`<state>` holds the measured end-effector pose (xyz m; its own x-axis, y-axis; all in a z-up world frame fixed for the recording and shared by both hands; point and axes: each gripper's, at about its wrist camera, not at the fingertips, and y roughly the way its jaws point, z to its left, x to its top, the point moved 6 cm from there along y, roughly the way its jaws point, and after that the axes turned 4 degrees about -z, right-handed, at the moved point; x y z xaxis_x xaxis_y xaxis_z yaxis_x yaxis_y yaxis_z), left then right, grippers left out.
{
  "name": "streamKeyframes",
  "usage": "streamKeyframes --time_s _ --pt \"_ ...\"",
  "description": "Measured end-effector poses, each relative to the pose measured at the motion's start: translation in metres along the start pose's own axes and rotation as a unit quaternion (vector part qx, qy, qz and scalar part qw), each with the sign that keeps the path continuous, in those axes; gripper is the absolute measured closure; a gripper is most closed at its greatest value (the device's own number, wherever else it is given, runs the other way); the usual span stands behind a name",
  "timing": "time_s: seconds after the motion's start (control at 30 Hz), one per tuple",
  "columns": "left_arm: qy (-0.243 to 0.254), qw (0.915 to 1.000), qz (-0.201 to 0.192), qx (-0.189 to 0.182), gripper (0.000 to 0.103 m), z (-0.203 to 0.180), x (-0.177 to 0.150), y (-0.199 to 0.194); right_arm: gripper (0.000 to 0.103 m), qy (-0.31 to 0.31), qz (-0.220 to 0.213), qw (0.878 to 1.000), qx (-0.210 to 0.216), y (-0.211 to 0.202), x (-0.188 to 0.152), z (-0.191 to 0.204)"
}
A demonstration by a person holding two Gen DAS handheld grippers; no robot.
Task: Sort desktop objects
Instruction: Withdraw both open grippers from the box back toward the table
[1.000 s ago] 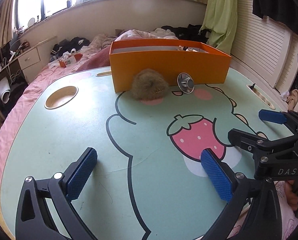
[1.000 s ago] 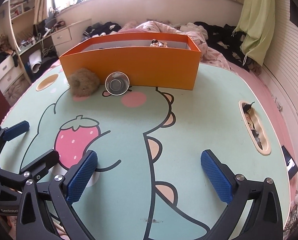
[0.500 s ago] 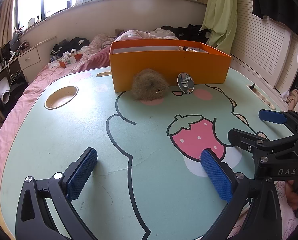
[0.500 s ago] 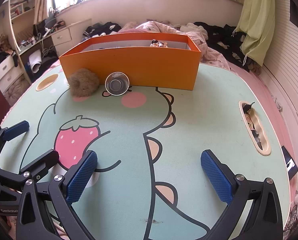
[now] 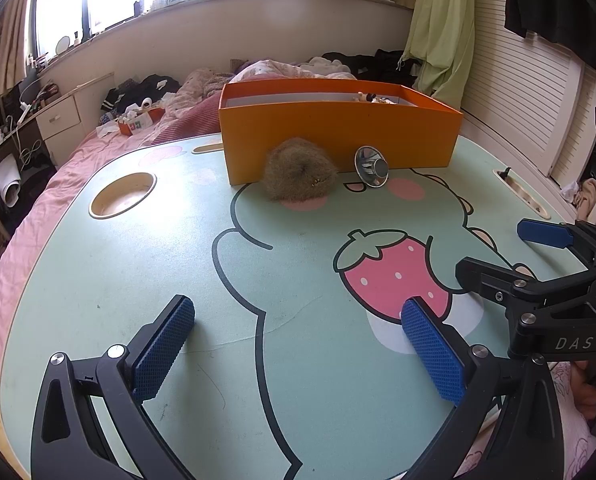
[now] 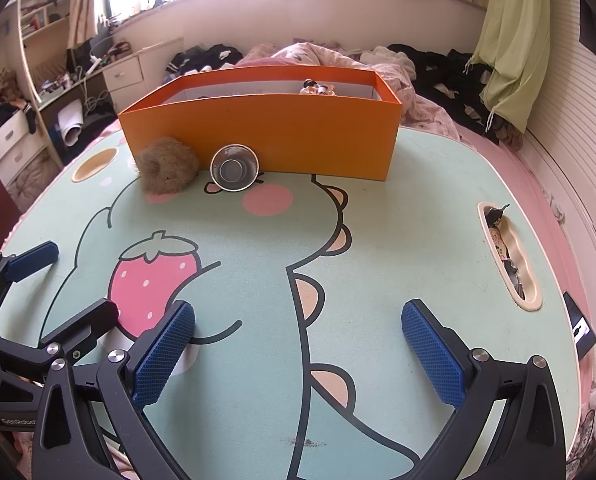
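An orange box (image 5: 338, 136) (image 6: 266, 136) stands at the far side of the cartoon-printed table (image 5: 146, 264), with small items just visible inside. Against its front wall lie a brown furry ball (image 5: 300, 176) (image 6: 166, 170) and a shiny round metal piece (image 5: 372, 166) (image 6: 234, 167) to the ball's right. My left gripper (image 5: 298, 340) hovers open near the table's front edge, nothing between its blue pads. My right gripper (image 6: 298, 340) is open too and holds nothing; it also shows at the right of the left wrist view (image 5: 498, 252).
A round cup recess (image 5: 122, 194) (image 6: 95, 164) sits at the table's far left. A long slot (image 6: 508, 256) at the right edge holds small scraps. A bed with pink bedding and clothes surrounds the table. A hand (image 5: 582, 388) grips the right tool.
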<state>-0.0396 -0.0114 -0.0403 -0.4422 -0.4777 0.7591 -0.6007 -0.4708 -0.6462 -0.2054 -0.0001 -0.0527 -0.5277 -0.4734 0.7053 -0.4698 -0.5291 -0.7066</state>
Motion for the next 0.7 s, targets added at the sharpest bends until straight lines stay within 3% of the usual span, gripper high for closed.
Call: streamKeyframes --time_s 0.57,0.7 --pt "0.001 1.0 0.0 0.0 0.0 0.0 0.0 0.0 0.0 0.0 0.001 1.0 0.002 0.0 0.002 0.001" --pt "-0.001 1.0 -0.002 -0.001 0.0 0.001 0.001 -0.001 0.006 0.022 0.007 0.999 0.037 -0.001 0.018 0.002"
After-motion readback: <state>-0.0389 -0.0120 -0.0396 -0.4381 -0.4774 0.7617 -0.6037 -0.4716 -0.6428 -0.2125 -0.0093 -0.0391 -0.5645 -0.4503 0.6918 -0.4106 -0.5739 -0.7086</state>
